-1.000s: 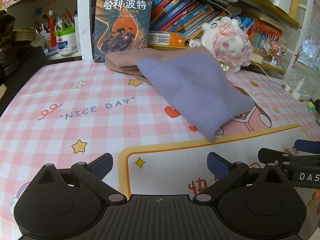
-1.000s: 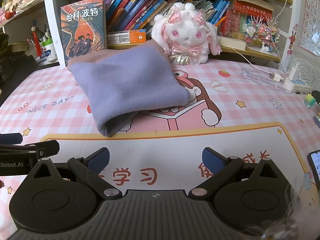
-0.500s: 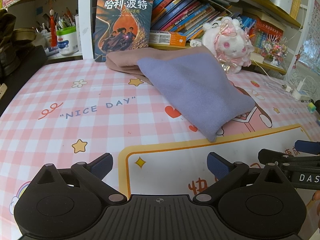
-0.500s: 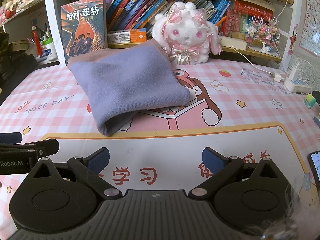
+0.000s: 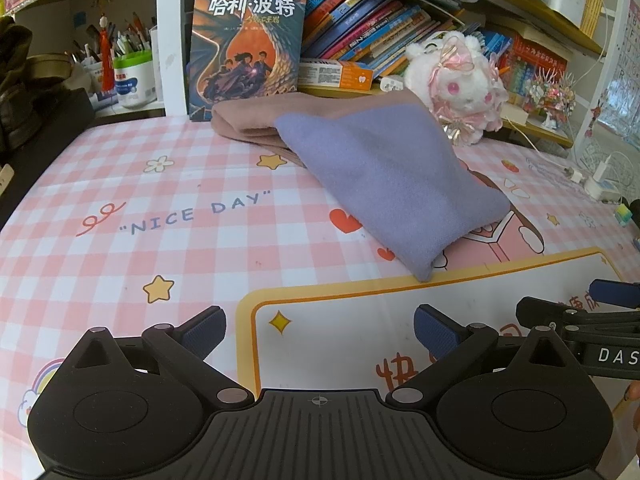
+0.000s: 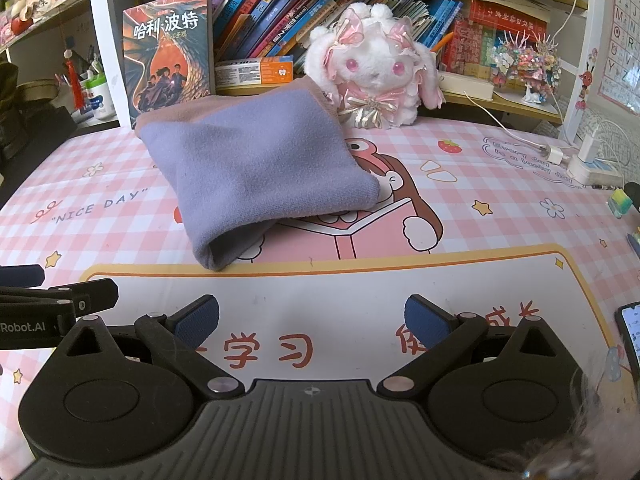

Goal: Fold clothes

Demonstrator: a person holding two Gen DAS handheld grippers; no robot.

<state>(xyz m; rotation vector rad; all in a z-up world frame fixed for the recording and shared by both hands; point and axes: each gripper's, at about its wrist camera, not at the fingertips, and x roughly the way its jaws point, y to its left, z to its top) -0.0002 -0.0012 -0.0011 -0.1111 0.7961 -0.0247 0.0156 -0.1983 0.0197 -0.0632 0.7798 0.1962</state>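
Blue-padded left gripper (image 5: pixel 319 330) and right gripper (image 6: pixel 311 320) both spread wide, empty, low over the desk mat (image 6: pixel 360 280) | purple garment (image 6: pixel 256 164) ahead, folded compactly, near plush rabbit (image 6: pixel 372 68) | folding looks finished.

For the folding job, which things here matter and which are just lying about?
Job: purple and pink garment, folded on the mat; left gripper and right gripper, both open and empty.

Lying about: plush rabbit, upright book, phone, charger.
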